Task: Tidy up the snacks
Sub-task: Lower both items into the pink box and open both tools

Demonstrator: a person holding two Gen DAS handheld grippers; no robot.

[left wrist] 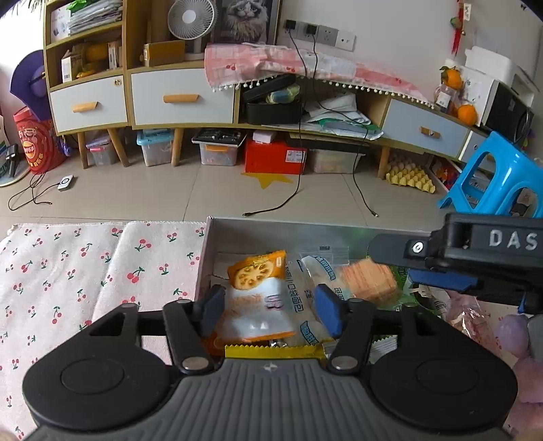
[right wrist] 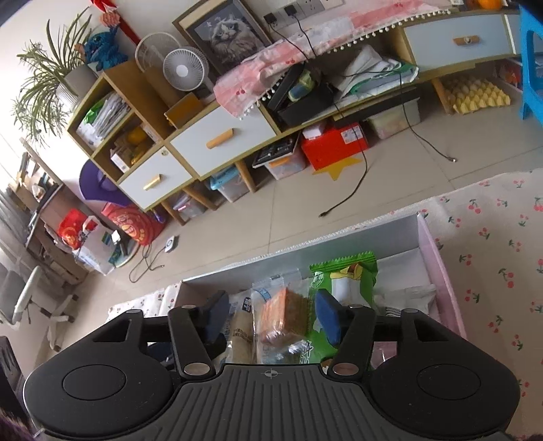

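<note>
A low wooden cabinet (left wrist: 183, 98) with white drawers lines the white wall (left wrist: 390, 20) above beige floor tiles (left wrist: 169, 193).

Snack packets (left wrist: 258, 291) in box (left wrist: 305, 227)

Packets crowd the box (left wrist: 217, 244) from its left wall across to the green packet (right wrist: 342, 274), the right gripper (left wrist: 441, 268) reaching in over them, while the cloth (left wrist: 68, 271) past the box's left edge lies bare.

Bright daylight, fisheye-warped edges, sharp.
</note>
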